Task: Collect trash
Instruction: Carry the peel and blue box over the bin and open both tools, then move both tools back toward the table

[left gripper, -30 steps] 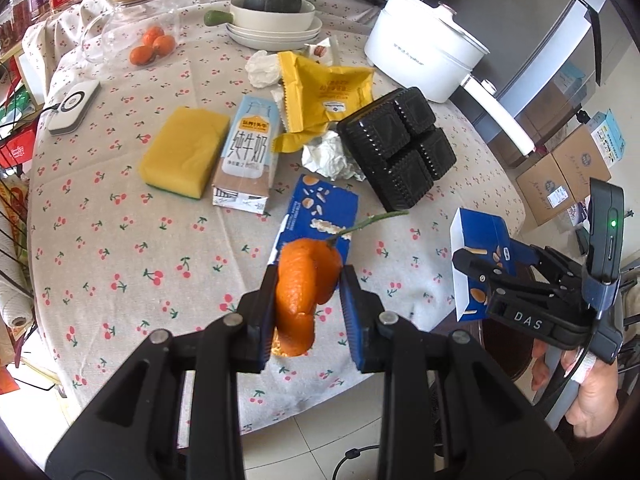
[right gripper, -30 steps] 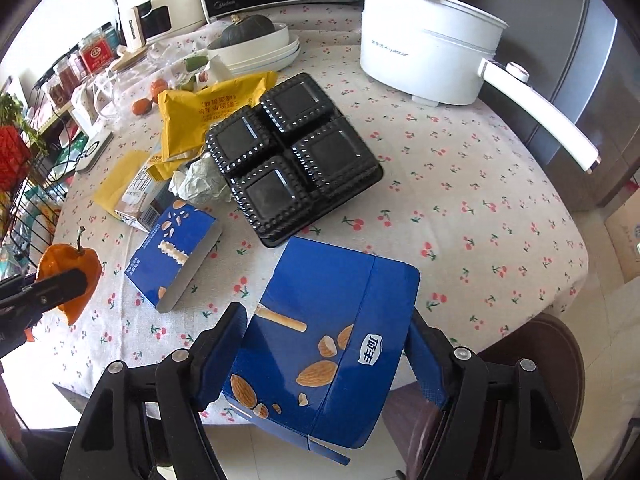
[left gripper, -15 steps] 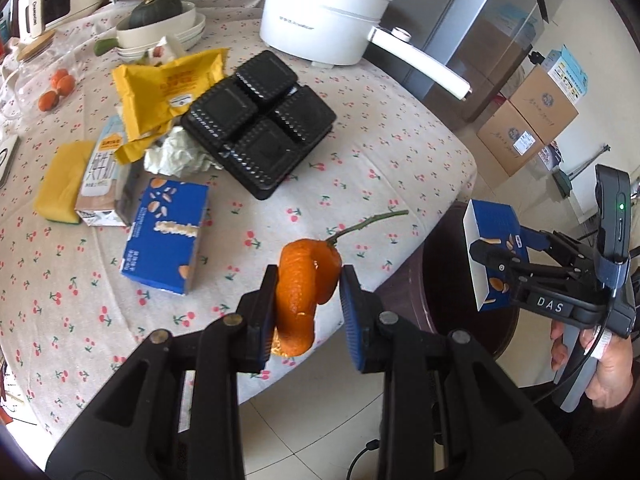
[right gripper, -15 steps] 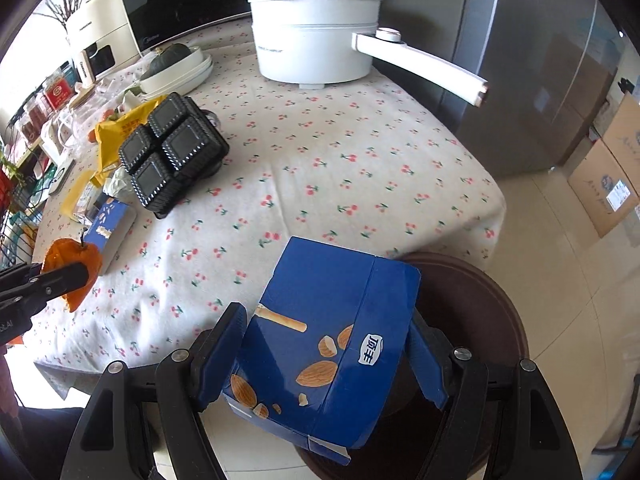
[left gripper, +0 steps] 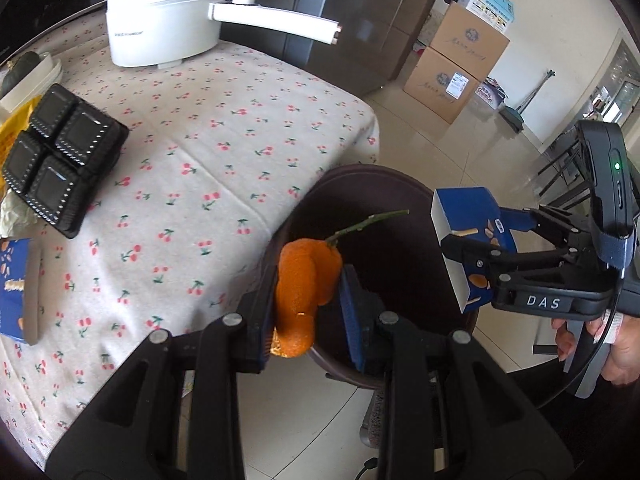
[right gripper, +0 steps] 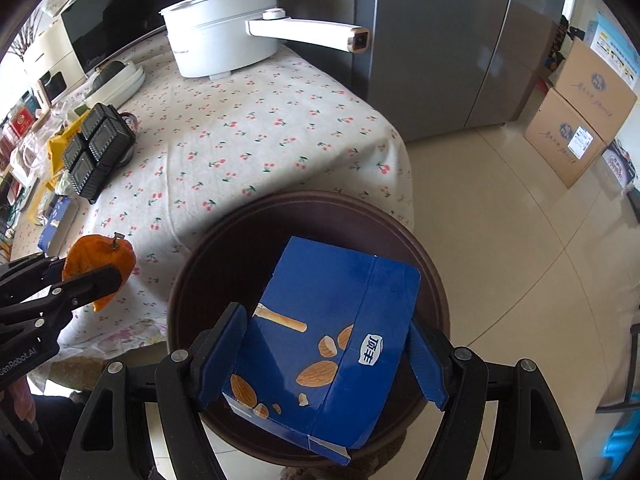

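Note:
My left gripper [left gripper: 310, 300] is shut on an orange peel [left gripper: 306, 290] with a green stem, held at the near rim of a dark brown round bin [left gripper: 396, 248] beside the table. It also shows in the right wrist view [right gripper: 98, 270]. My right gripper [right gripper: 326, 344] is shut on a blue almond-print carton [right gripper: 332, 328], held right over the bin's mouth [right gripper: 424, 252]. The carton also shows in the left wrist view [left gripper: 468, 240]. More trash lies on the table: a black four-cell tray [left gripper: 56, 156], a second blue carton [left gripper: 18, 288] and a yellow bag [right gripper: 60, 144].
The cherry-print table [left gripper: 224, 128] carries a white electric pot [left gripper: 164, 16] whose long handle [left gripper: 276, 22] juts over the edge. A grey fridge [right gripper: 440, 48] and stacked cardboard boxes [right gripper: 576, 120] stand on the tiled floor beyond.
Both grippers have swung right, off the table to the bin, each keeping its load. The carton now hangs over the bin's mouth and the peel is at its rim.

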Tool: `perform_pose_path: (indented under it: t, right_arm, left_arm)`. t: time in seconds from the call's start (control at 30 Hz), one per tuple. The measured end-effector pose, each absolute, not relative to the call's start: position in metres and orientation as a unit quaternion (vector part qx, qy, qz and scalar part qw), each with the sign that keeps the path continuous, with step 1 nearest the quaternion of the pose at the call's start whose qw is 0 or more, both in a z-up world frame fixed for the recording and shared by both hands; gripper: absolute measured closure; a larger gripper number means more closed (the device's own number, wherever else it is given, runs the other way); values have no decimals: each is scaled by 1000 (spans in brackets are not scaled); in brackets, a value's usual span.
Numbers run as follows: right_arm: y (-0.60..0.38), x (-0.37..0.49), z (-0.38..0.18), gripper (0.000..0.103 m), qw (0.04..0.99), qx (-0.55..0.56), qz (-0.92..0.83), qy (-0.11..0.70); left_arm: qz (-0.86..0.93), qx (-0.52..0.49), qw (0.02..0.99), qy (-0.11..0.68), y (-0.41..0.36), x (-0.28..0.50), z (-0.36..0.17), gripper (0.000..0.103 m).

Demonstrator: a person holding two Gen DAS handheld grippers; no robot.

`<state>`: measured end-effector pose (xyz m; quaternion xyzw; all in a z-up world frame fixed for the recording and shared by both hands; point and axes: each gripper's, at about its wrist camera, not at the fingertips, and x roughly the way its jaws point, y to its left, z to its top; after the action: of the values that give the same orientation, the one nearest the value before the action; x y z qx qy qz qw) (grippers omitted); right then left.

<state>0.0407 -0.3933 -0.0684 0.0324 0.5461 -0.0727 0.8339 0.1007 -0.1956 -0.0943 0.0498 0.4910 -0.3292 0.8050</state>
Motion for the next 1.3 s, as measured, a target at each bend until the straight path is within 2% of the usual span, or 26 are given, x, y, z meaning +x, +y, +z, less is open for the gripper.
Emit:
perform_pose_path:
  t: [0.17, 0.23, 0.27, 0.33, 0.37, 0.63, 1.0, 1.07, 1.13, 1.3]
  right_arm:
    - [-413, 32, -74, 25, 829, 41, -85, 551]
    - [-416, 31, -75, 25, 828, 42, -86, 553]
    - [-418, 30, -75, 25, 827, 42, -86, 553]
    - [-418, 30, -75, 25, 827, 44, -86, 554]
    - [-419, 30, -75, 25, 827, 44, -85, 554]
    - [-410, 34, -77, 25, 827, 35, -73, 557]
    - [-400, 41, -80, 24, 825, 34, -69, 560]
    - [-397, 43, -80, 16, 826, 40, -66, 559]
    - [-393, 46, -81, 2, 826, 36, -65, 559]
    - [-383, 52, -82, 0, 822, 26, -64, 565]
  left_arm:
    - [-352, 66, 798, 484, -222, 95, -103, 70]
    - [-353, 72, 802, 476, -226, 94, -104, 62]
    - [-351, 75, 804, 473, -227, 94, -104, 44]
    - [-334, 78, 815, 467, -226, 94, -103, 16]
    - [-329, 76, 820, 462, -224, 94, -102, 14]
    - [-269, 72, 835, 475, -197, 106, -100, 13]
    - [-208, 54, 858, 467, -149, 118, -81, 3]
    - [-197, 57, 861, 465, -143, 118, -78, 1]
    - [-191, 57, 863, 464, -137, 119, -76, 1]
    - [-183, 53, 865, 465, -123, 119, -73, 1]
